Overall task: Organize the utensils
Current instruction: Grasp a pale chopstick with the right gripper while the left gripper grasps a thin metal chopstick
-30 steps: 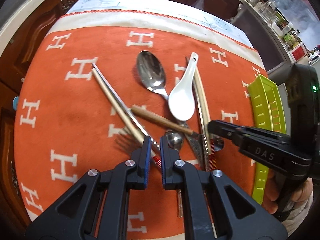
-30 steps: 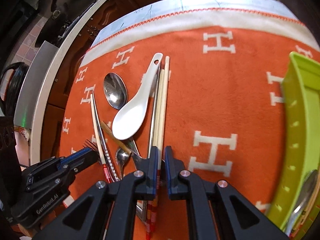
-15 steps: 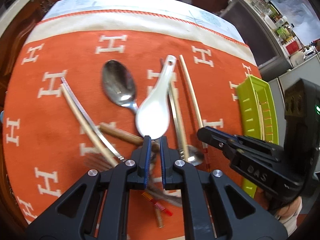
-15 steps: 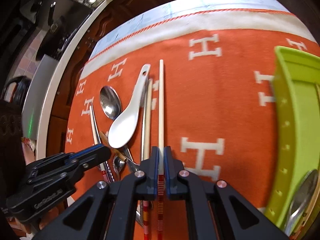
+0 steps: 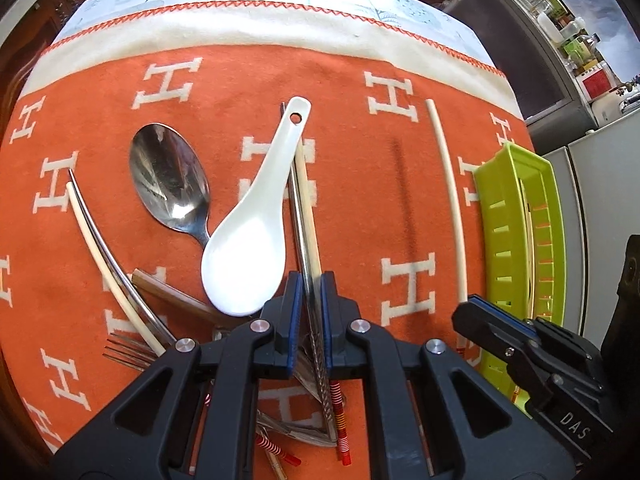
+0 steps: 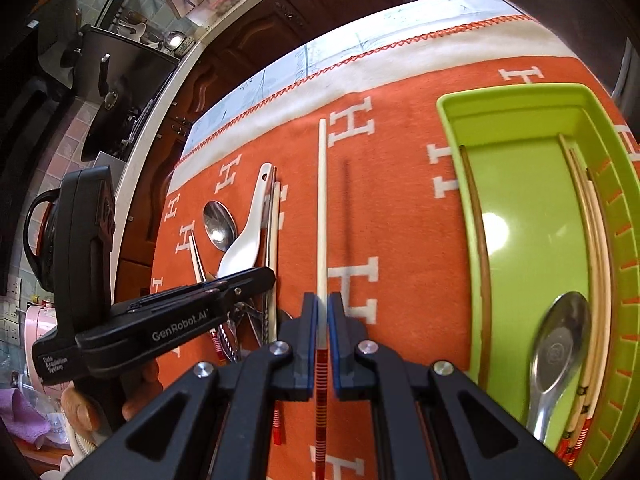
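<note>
My right gripper (image 6: 322, 304) is shut on a cream chopstick (image 6: 322, 200) with a red-striped end, held just above the orange cloth and casting a shadow to its right. The lime-green tray (image 6: 520, 94) lies to its right, holding a metal spoon (image 6: 560, 344) and several chopsticks. My left gripper (image 5: 311, 284) is shut and hovers over a metal and a cream chopstick (image 5: 306, 216) that lie beside the white ceramic spoon (image 5: 248, 248). A large metal spoon (image 5: 168, 176), a fork (image 5: 128, 350) and another chopstick pair (image 5: 100, 248) lie to the left.
The orange cloth (image 5: 360, 140) with white H marks covers the table, its cream border at the far edge. A wooden-handled utensil (image 5: 168, 288) is tangled in the pile. A dark kettle (image 6: 40, 240) and a counter stand beyond the table's left side.
The right gripper closed on one cream chopstick, lifted it out of the pile and carried it right toward the tray. The left gripper, still shut, moved right across the pile to beside the white spoon.
</note>
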Tool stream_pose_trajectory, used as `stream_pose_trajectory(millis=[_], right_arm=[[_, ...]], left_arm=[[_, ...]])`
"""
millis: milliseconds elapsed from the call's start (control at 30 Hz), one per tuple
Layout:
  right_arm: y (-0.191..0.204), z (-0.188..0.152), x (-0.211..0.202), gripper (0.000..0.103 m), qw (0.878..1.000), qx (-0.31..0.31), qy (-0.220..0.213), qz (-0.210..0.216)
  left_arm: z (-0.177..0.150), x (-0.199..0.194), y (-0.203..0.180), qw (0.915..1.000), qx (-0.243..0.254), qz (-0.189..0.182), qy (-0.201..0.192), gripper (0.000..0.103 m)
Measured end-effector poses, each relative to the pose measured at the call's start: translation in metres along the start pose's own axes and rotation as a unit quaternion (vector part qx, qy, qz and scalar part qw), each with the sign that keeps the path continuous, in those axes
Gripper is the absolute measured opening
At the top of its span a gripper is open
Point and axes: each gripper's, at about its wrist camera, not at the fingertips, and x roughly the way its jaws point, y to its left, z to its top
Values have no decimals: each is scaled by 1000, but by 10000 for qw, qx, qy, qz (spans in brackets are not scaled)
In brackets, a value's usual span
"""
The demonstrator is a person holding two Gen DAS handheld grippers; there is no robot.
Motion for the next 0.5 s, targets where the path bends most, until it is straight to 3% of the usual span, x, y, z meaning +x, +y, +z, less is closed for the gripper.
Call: stream_pose_trajectory(millis=[500], right_arm=[[4, -3, -5, 5, 9999, -95, -24, 140]], left_arm=[[-8, -6, 10, 10000, -31, 56, 38, 5]])
